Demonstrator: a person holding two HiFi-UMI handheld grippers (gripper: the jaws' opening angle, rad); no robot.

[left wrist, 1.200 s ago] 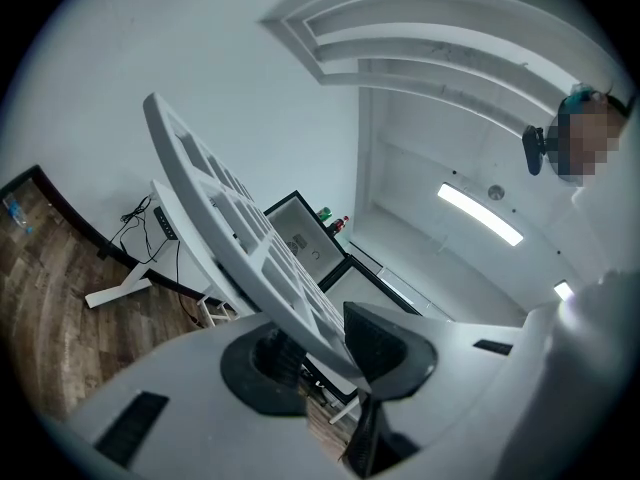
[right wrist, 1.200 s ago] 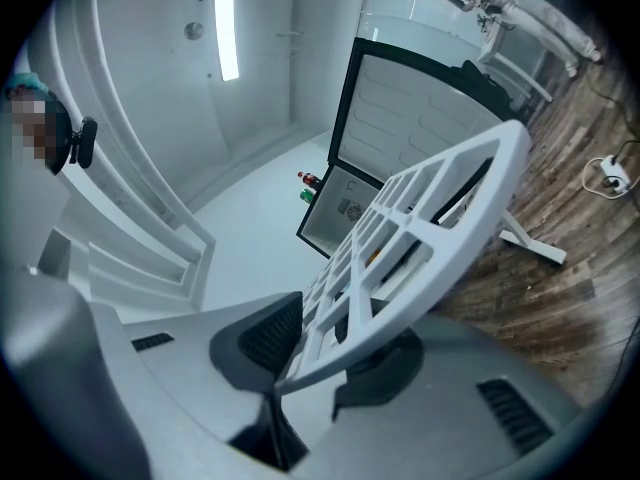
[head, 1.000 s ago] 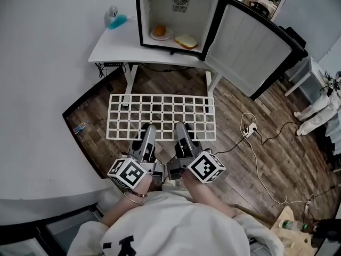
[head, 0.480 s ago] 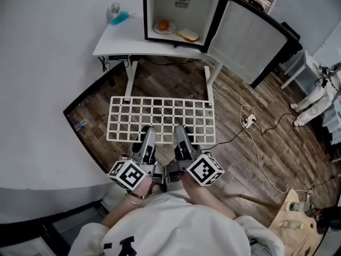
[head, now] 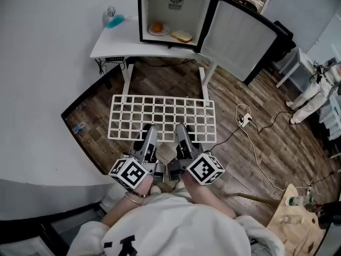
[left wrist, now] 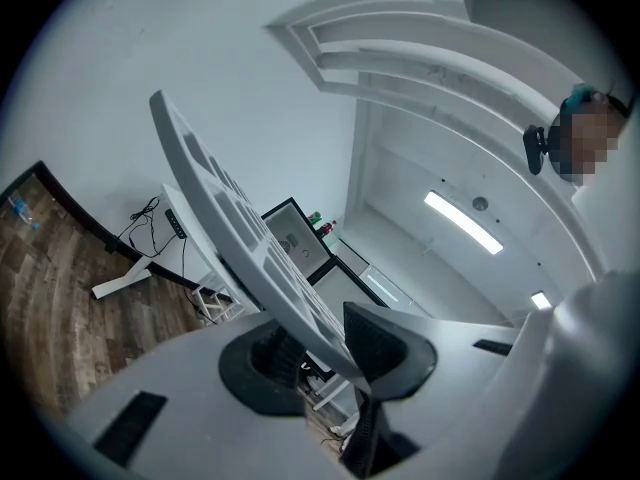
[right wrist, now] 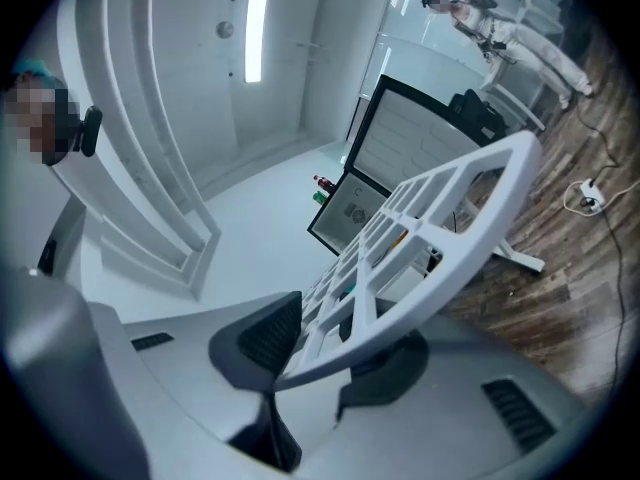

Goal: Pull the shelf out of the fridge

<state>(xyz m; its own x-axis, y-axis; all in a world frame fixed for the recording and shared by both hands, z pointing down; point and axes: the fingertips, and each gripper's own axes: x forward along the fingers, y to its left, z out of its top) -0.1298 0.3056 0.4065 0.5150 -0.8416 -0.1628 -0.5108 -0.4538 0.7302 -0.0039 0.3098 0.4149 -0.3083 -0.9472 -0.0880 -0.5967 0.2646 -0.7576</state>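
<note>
The white grid shelf (head: 162,117) is out of the fridge and held flat in the air above the wooden floor, well in front of the open fridge (head: 173,12). My left gripper (head: 145,137) is shut on the shelf's near edge, left of middle; in the left gripper view the shelf (left wrist: 230,238) runs between its pads. My right gripper (head: 184,136) is shut on the same edge, right of middle, and the shelf (right wrist: 420,238) crosses its jaws in the right gripper view. The fridge door (head: 240,39) stands wide open.
The fridge sits on a white table (head: 114,44) and holds a plate with an orange (head: 156,28) and a sandwich (head: 182,36). A blue-and-clear item (head: 114,17) stands on the table. A cable and power strip (head: 244,120) lie on the floor. A person (head: 317,92) stands at far right.
Both grippers keep their hold on the shelf. The fridge and table shift only slightly within the head view; the shelf stays level in front of me.
</note>
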